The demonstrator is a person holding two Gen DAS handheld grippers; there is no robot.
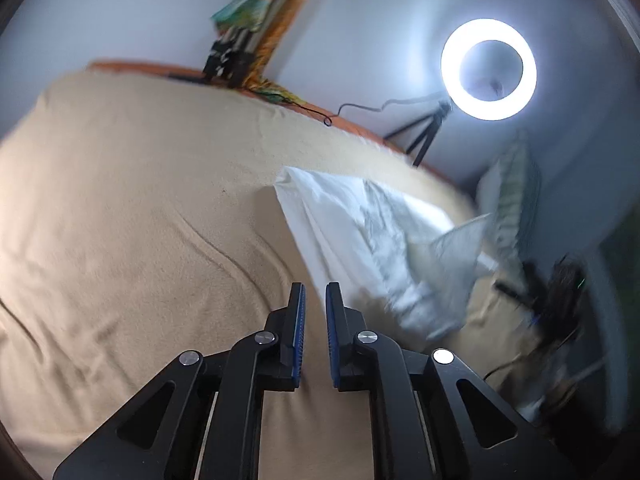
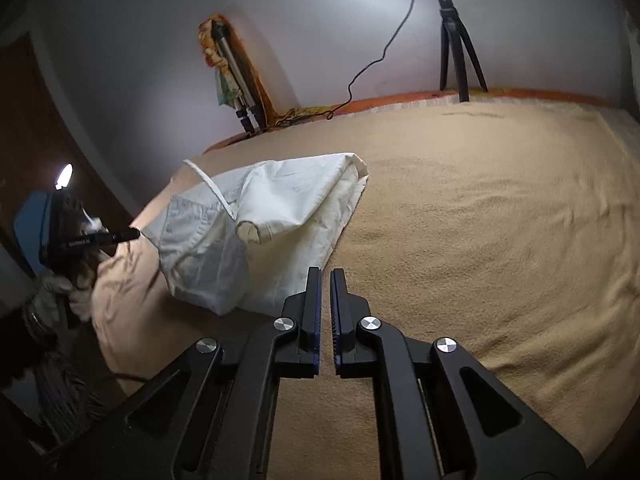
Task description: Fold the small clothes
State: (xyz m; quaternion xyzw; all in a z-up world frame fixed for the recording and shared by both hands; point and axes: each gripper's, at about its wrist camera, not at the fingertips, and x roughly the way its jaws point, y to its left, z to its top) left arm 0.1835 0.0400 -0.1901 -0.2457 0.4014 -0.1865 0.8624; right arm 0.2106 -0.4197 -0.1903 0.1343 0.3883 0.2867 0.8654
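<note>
My left gripper (image 1: 315, 300) shows a narrow gap with nothing in it, hovering above the tan fleece blanket (image 1: 120, 200). The rumpled white cotton garment (image 1: 360, 240) lies at about two o'clock from it. My right gripper (image 2: 325, 286) is equally narrow and empty; the garment (image 2: 260, 232) sits at ten o'clock. I judge I should open wider, then pinch two matching corners low against the blanket. I see no containers.

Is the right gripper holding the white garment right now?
No: in the right wrist view the right gripper has a narrow empty gap between its jaws, and the white garment lies apart on the tan blanket.
</note>
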